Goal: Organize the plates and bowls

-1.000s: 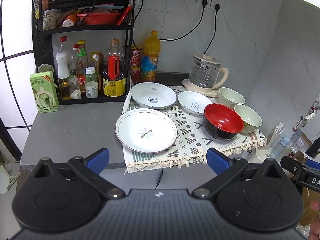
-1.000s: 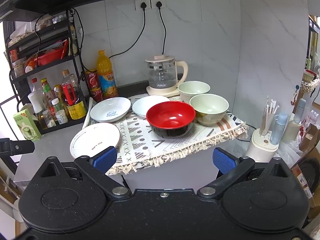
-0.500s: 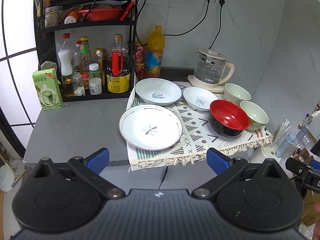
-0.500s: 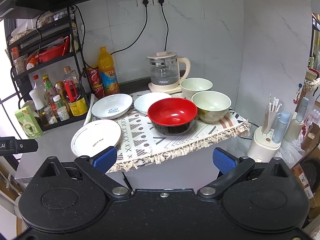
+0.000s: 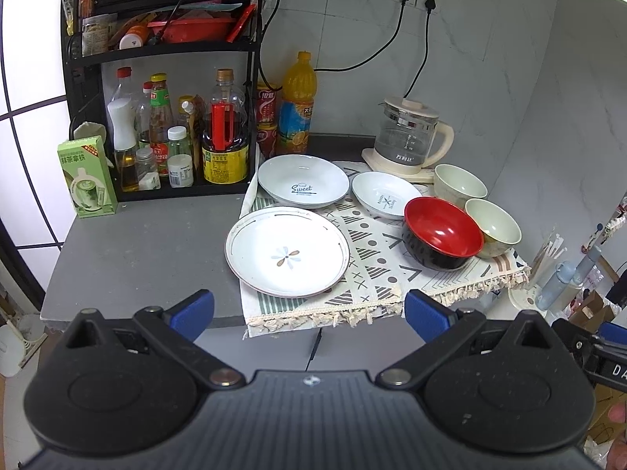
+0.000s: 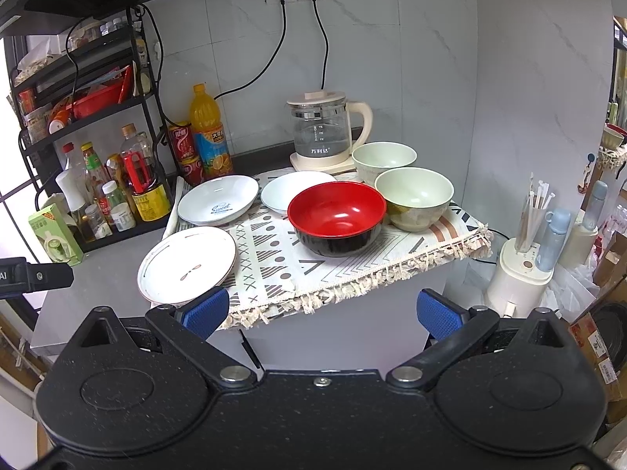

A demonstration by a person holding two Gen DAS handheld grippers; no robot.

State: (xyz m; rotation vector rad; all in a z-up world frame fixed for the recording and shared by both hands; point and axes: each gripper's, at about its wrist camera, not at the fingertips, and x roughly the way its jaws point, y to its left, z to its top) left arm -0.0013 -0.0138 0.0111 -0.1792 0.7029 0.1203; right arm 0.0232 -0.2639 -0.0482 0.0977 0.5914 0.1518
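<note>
Both tongs, left tongs (image 5: 309, 311) and right tongs (image 6: 323, 309), are wide open and hold nothing, near the flower plate (image 5: 287, 256) and red bowl (image 6: 337, 217).

1. Front edge of the surface (image 5: 149, 243) is unblocked; both claws hang short of it, jaws spread wide, nothing between the pads.
2. Bare grey stretch left of the fringed cloth (image 5: 376, 270): open room.
3. Flower plate (image 5: 287, 256) fills the near left of the cloth, overhanging its left edge.
4. Red bowl (image 6: 337, 217) stands near right, touching the green bowl (image 6: 413, 197); no gap there.
5. Rear closed off by the bottle rack (image 5: 164, 90), orange drink bottle (image 5: 298, 105) and glass kettle (image 6: 327, 131).
6. Right side drops off; straw holder (image 6: 523, 270) stands below.
</note>
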